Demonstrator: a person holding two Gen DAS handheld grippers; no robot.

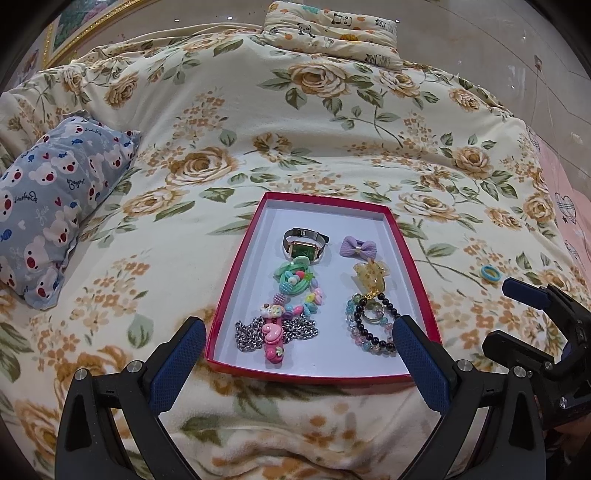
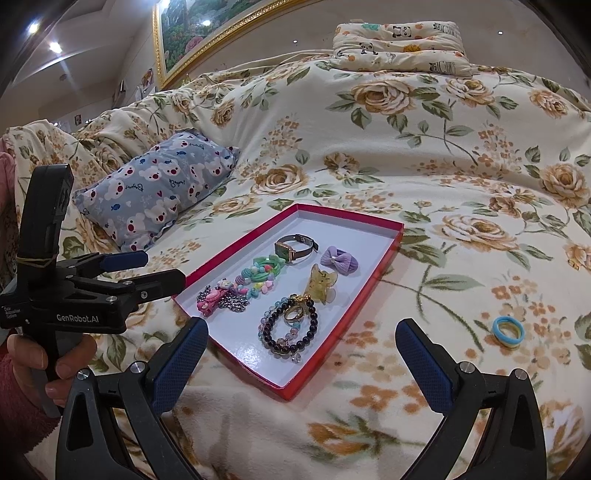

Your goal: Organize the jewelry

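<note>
right wrist view: right tool (image 2: 301, 343) wide open, empty; blue-yellow hair tie (image 2: 508, 331) at 3 o'clock of red tray (image 2: 317, 360). left tool (image 1: 299, 341) wide open, empty.

I see the bed (image 1: 295, 147) under a floral blanket — lying directly on it: a red tray (image 1: 410, 258), a blue-yellow hair tie (image 2: 508, 331) well right of it, a bear-print pillow (image 1: 55, 206) left, a panda-print cushion (image 1: 332, 33) at the far end.

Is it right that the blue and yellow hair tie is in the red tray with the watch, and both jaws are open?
Not quite. The hair tie lies on the blanket, outside the tray, as the right wrist view shows. The watch is in the tray, and both jaws are open.
</note>
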